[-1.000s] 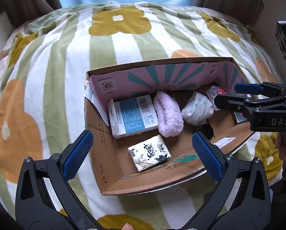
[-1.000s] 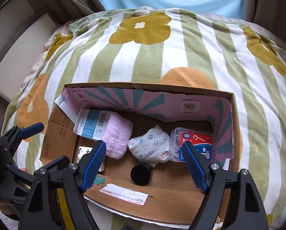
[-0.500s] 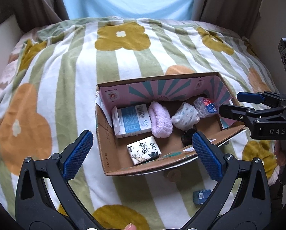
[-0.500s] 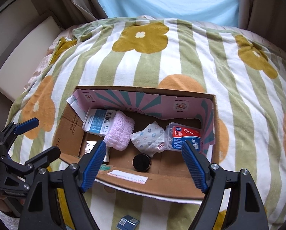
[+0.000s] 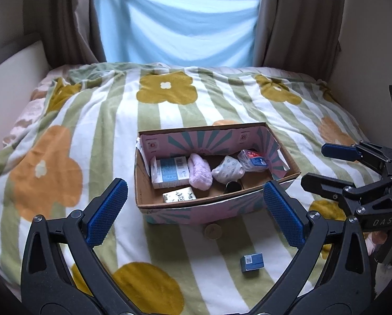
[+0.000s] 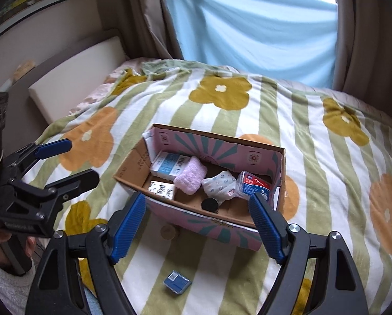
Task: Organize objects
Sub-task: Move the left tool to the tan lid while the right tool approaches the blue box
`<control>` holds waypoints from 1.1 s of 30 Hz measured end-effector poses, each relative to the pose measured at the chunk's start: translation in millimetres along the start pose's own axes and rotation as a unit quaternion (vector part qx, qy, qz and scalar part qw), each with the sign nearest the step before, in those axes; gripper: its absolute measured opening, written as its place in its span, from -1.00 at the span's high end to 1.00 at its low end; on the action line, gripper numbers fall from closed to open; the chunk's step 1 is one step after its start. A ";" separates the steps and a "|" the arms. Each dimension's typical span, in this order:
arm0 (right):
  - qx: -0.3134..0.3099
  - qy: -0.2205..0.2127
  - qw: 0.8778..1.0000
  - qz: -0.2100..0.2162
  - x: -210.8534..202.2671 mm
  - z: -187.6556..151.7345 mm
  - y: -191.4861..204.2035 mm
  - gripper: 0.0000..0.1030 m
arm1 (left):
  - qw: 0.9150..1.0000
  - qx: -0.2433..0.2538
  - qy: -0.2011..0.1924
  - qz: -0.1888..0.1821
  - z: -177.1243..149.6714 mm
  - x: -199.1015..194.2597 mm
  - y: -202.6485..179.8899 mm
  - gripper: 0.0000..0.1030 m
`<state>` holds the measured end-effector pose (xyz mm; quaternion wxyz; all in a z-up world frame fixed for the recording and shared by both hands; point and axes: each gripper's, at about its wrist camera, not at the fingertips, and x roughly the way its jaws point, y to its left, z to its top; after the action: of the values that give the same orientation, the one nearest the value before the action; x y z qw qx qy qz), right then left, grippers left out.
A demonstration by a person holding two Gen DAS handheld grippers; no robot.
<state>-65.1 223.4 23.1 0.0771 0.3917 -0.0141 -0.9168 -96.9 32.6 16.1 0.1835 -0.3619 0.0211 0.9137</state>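
An open cardboard box (image 5: 142, 183) (image 6: 223, 229) with a pink and teal lining sits on the flowered blanket. Inside lie a blue-white carton (image 5: 169, 175), a pink fluffy cloth (image 5: 200, 174), a patterned white bundle (image 5: 227, 171), a clear floss-pick case (image 5: 253, 158), a black round lid (image 5: 232, 185) and a black-and-white tissue pack (image 5: 179, 194). On the blanket in front of the box rest a small blue box (image 5: 251, 261) (image 6: 176, 282) and a tan disc (image 5: 213, 231) (image 6: 168, 231). My left gripper (image 5: 196, 210) (image 6: 81, 160) and right gripper (image 6: 197, 223) (image 5: 315, 165) hang open and empty, above and short of the box.
The green-striped blanket (image 5: 90, 136) with yellow and orange flowers covers the whole bed. A blue cloth (image 5: 177, 26) hangs at the window between brown curtains. A white padded side panel (image 6: 72, 78) runs along the bed's left edge. A person's hand (image 6: 1, 239) holds the left gripper.
Both grippers drew back and rose away from the box, which now looks smaller and farther. The small blue box and the tan disc came fully into view. Jaws stayed open.
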 end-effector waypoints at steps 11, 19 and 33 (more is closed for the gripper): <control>-0.086 0.000 0.996 0.006 7.3 -89.5 28.1 -0.51 | 1.000 -0.009 -0.015 0.009 -57.9 -1.7 -15.8 -1.00; -0.074 0.016 0.996 0.039 37.9 -137.9 32.9 -0.51 | 1.000 -0.021 0.022 0.000 -109.1 54.2 -20.3 -0.99; -0.048 0.063 0.996 0.049 103.3 -175.8 32.2 -0.51 | 0.995 -0.046 0.087 -0.009 -150.8 148.6 -10.2 -0.79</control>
<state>-4.7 181.9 -169.9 0.1410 0.4433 0.0160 -0.8851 -94.4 63.8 -193.4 0.1727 -0.4484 -0.0081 0.8769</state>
